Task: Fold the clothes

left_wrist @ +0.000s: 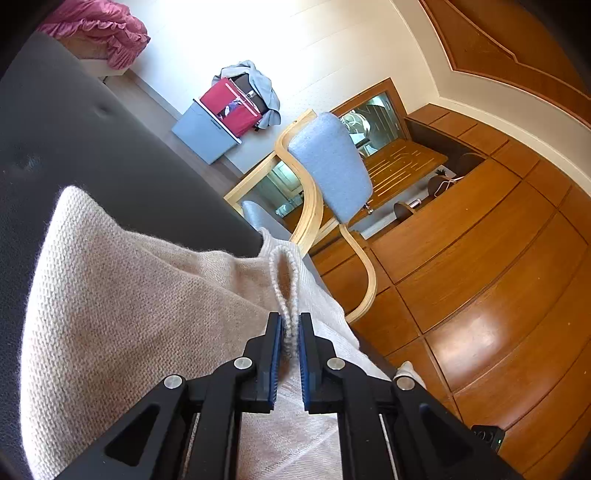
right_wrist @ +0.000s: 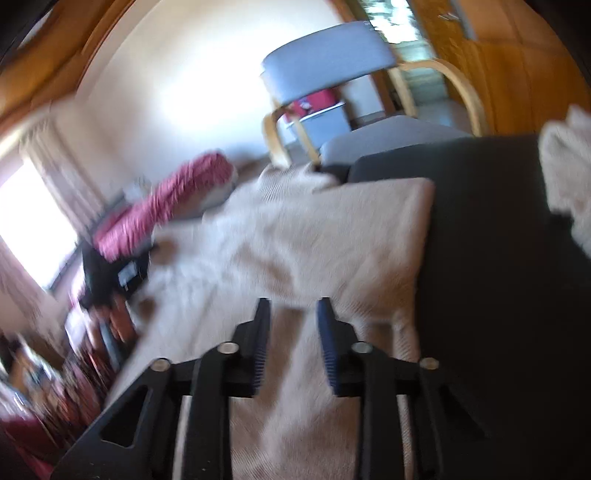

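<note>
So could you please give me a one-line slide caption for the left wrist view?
Left gripper pinching a ribbed edge of the beige sweater over a dark sofa.

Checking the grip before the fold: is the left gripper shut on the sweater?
Shut on it: the left gripper pinches a raised ridge of the beige knit sweater between its blue pads.

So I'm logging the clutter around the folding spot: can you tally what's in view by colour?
Beige: 1, sweater
Pink: 1, ruffled cloth
Red: 1, bag
Grey-blue: 2, chair and box
Pale grey: 1, garment over the bag
Dark grey: 1, cushion under the sweater
Total: 7
</note>
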`<state>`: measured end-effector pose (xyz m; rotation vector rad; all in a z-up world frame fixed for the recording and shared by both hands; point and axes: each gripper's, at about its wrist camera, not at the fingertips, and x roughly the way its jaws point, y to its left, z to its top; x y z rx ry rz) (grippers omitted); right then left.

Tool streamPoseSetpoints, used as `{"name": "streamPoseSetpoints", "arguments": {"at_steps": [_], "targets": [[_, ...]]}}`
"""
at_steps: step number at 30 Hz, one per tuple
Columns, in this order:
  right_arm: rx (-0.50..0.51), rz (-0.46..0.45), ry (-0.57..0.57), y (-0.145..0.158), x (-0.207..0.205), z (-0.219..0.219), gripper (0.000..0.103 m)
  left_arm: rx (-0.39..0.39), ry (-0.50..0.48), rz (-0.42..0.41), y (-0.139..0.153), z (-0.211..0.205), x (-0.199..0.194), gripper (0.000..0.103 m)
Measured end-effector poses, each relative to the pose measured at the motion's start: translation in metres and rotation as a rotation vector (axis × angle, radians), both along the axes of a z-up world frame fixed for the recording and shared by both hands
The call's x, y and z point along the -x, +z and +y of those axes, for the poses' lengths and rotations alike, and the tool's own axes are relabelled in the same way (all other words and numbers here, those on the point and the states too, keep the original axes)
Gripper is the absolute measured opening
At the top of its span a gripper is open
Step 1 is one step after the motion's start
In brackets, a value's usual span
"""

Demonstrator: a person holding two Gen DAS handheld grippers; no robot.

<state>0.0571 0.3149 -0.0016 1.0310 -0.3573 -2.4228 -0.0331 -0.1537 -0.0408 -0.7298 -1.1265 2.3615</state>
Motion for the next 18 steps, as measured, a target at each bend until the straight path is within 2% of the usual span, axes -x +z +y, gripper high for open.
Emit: {"name": "streamPoseSetpoints", "arguments": {"at_steps": [3, 5, 6, 7, 11, 15, 18], "targets": [[-0.139, -0.003, 0.006, -0.009, 0.002, -0.022, 0.025, -0.033, -0.06, 0.035, 0.002, 0.005, 0.001, 0.006], [-0.191, -0.032, -0.03, -0.015, 0.01, -0.025, 0.025, -0.05, -0.103, 0.045, 0.002, 0.01, 0.002, 0.006], [-0.217, -0.046, -0.048, -0.018, 0.015, -0.026, 0.018, -0.056, -0.119, 0.046, 0.001, 0.012, 0.003, 0.006], [-0.241, -0.057, -0.068, -0.02, 0.018, -0.027, 0.017, -0.058, -0.132, 0.047, 0.002, 0.014, 0.003, 0.006], [-0.369, 0.016, -0.251, -0.012, 0.017, -0.008, 0.017, -0.077, -0.175, 0.061, 0.004, 0.018, 0.001, 0.006], [-0.334, 0.007, -0.349, -0.012, 0.012, 0.025, 0.014, -0.071, -0.219, 0.036, 0.002, 0.023, 0.001, 0.006], [-0.27, -0.048, -0.368, -0.02, 0.015, 0.039, 0.014, -0.063, -0.233, 0.006, -0.001, 0.024, 0.003, 0.006]]}}
